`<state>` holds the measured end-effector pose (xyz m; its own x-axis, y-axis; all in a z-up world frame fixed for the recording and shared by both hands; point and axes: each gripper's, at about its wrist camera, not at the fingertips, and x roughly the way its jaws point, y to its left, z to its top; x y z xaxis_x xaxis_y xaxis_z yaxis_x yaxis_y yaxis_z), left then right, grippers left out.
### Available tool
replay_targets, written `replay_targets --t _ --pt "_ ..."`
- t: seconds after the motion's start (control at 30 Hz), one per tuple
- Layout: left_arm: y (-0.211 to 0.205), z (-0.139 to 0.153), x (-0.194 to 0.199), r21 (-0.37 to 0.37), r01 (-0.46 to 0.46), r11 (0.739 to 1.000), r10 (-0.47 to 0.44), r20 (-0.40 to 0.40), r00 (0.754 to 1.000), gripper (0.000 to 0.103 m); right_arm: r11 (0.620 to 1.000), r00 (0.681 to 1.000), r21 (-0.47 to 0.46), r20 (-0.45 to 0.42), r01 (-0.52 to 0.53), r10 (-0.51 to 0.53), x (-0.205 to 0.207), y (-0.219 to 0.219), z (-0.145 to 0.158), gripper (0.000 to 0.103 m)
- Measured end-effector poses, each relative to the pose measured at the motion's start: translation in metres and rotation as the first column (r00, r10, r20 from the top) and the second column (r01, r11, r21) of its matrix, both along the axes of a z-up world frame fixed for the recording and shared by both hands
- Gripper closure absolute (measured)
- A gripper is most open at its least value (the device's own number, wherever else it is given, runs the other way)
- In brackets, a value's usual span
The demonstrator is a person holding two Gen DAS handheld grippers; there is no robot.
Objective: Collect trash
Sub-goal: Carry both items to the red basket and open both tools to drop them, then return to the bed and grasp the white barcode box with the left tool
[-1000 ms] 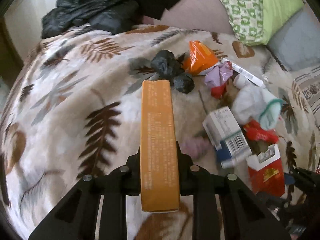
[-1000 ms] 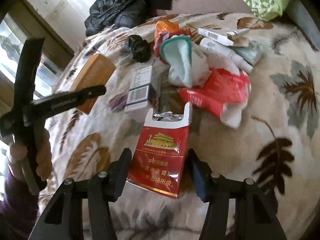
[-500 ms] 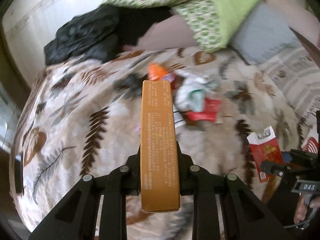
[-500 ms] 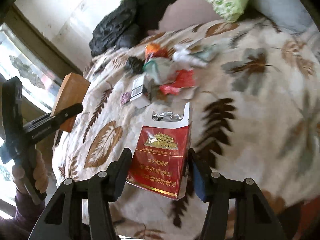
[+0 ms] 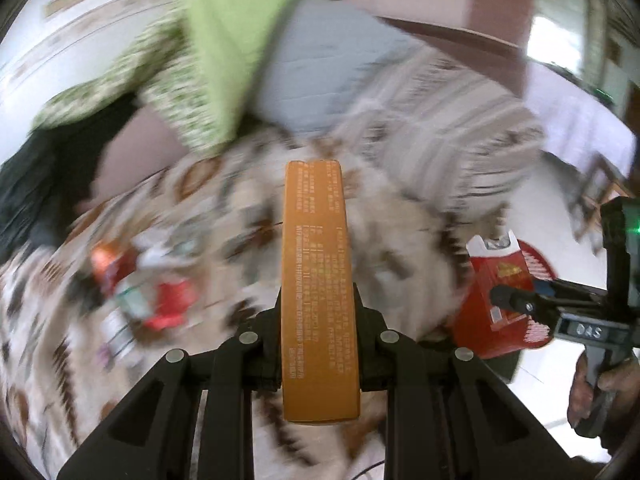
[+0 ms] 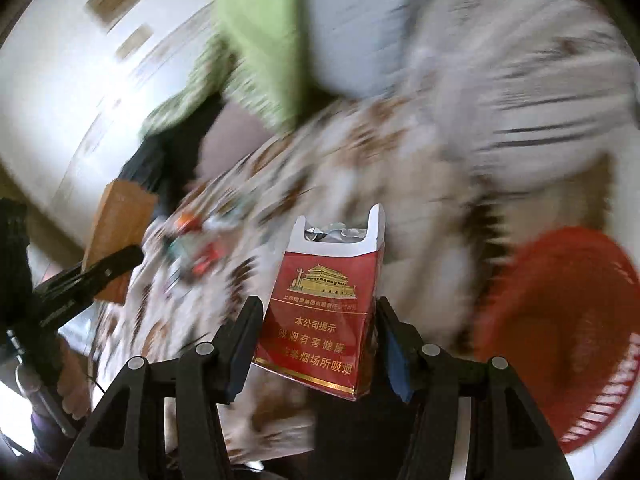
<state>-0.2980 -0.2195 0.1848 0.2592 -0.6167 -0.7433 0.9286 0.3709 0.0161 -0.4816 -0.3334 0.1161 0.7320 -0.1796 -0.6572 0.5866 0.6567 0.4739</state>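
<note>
My left gripper (image 5: 318, 312) is shut on a long orange box (image 5: 316, 280) and holds it in the air above the leaf-patterned blanket (image 5: 224, 216). My right gripper (image 6: 318, 336) is shut on an open red cigarette pack (image 6: 324, 312). The pack also shows at the right of the left wrist view (image 5: 500, 284), and the orange box at the left of the right wrist view (image 6: 120, 236). A red plastic basket (image 6: 568, 328) stands low at the right, close to the pack. The leftover trash pile (image 5: 148, 292) lies blurred on the blanket at the left.
Green pillows (image 5: 224, 40) and a grey cushion (image 5: 328, 60) lie at the bed's head. Black clothing (image 5: 36, 184) is at the far left. A striped blanket (image 6: 520, 92) covers the right side of the bed. White floor (image 5: 560, 224) lies beyond the bed edge.
Both grippers have swung right and away from the trash pile, each keeping its item. The red basket has come into the right wrist view. The views are motion-blurred.
</note>
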Motion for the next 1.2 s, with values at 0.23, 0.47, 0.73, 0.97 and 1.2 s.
replay_targets --t 0.23,0.47,0.73,0.97,1.2 --pt "-0.093 -0.018 -0.082 0.041 0.250 0.967 -0.245 -0.097 0.965 0.080 0.966 0.966 -0.036 -0.031 0.257 -0.258 -0.104 -0.044 -0.004 0.043" --pt "-0.152 -0.049 -0.141 0.080 0.398 0.914 -0.376 -0.206 0.903 0.079 0.936 0.934 -0.009 -0.060 0.352 -0.352 -0.148 -0.065 -0.018 0.042" --pt "-0.166 -0.069 -0.150 0.088 0.403 0.911 -0.375 -0.228 0.899 0.037 0.924 0.921 0.014 -0.081 0.383 -0.381 -0.153 -0.081 -0.034 0.028" --pt "-0.143 -0.060 -0.124 0.080 0.325 0.942 -0.305 -0.196 0.932 0.034 0.918 0.917 0.042 -0.078 0.395 -0.391 -0.151 -0.081 -0.039 0.025" --pt "-0.094 -0.044 -0.089 0.074 0.162 0.984 -0.156 -0.084 0.984 0.029 0.939 0.938 -0.010 -0.052 0.343 -0.343 -0.123 -0.069 -0.020 0.025"
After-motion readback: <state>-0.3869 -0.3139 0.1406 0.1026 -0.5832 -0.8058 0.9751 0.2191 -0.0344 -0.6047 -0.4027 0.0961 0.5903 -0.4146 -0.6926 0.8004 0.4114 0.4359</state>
